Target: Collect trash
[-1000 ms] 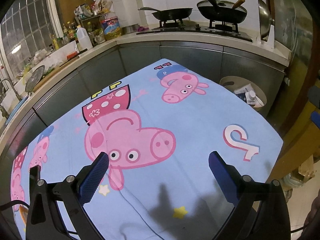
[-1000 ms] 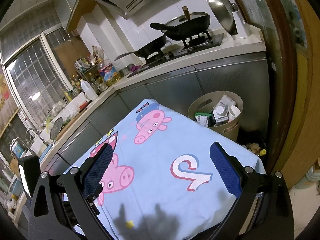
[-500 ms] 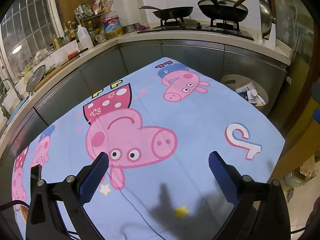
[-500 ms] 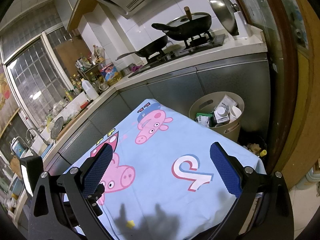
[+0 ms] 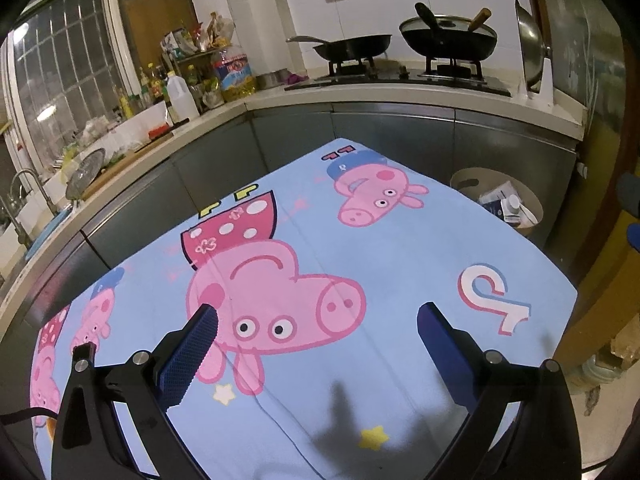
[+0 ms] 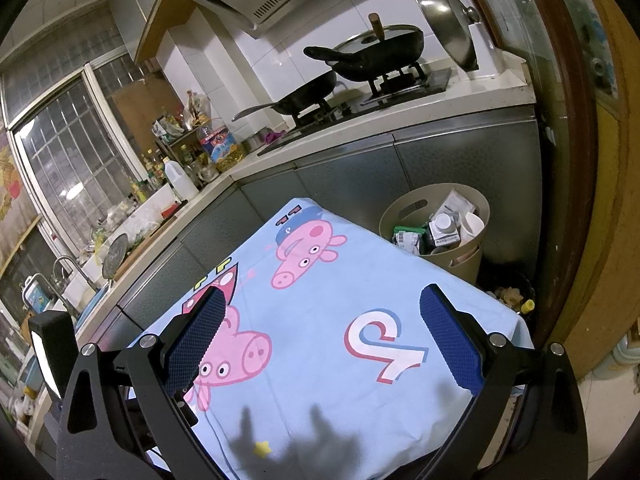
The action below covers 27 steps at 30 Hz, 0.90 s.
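Both grippers hover above a tabletop (image 5: 400, 264) covered by a blue cartoon-pig cloth, and no loose trash shows anywhere on that cloth in either view. The left gripper (image 5: 316, 320) has its jaws spread wide with nothing between them; the right gripper (image 6: 320, 304) is likewise wide and empty. The collected trash sits in a beige bin (image 6: 404, 216) on the floor just past the far right corner of the tabletop, packed with cartons, a white cup and wrappers up to its rim; the left view catches the same bin (image 5: 464, 178) partly hidden by the cloth's edge. A few scraps lie on the floor (image 6: 510, 296) beside it, near the door frame. Judging from this, the collecting looks finished or nearly so. To do this step well, sweep both cameras slowly over the cloth's edges and the floor, keep the jaws wide for any leftover piece, and drop it from above so the full bin does not spill.
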### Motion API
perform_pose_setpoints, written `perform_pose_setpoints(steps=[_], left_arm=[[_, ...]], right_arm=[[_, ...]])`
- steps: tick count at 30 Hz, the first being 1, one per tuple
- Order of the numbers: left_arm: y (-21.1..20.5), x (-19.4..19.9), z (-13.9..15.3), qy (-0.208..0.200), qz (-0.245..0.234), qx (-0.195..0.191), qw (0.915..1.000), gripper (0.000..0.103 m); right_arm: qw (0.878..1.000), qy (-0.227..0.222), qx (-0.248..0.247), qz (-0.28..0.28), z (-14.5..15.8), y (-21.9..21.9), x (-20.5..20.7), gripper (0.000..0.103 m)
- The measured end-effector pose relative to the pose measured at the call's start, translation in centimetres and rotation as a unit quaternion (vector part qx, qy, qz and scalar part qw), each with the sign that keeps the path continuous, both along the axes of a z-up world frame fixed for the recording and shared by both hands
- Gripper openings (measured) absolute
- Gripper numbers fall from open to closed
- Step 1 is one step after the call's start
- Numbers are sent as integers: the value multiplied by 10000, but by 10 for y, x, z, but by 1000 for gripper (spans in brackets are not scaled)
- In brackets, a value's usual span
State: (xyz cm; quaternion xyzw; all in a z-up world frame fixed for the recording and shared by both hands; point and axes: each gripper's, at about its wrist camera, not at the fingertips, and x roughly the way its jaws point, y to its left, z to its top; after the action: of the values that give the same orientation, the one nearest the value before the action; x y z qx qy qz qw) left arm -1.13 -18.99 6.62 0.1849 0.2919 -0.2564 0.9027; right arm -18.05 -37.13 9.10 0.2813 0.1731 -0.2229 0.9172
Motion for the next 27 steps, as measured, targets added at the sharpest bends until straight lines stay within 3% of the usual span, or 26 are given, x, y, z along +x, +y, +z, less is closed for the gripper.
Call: perform_pose_setpoints(steps=[27], left_arm=[[-4, -3, -6, 66, -87, 124, 9999, 99]], right_arm=[[10000, -2, 15, 0, -2, 1, 1, 97]])
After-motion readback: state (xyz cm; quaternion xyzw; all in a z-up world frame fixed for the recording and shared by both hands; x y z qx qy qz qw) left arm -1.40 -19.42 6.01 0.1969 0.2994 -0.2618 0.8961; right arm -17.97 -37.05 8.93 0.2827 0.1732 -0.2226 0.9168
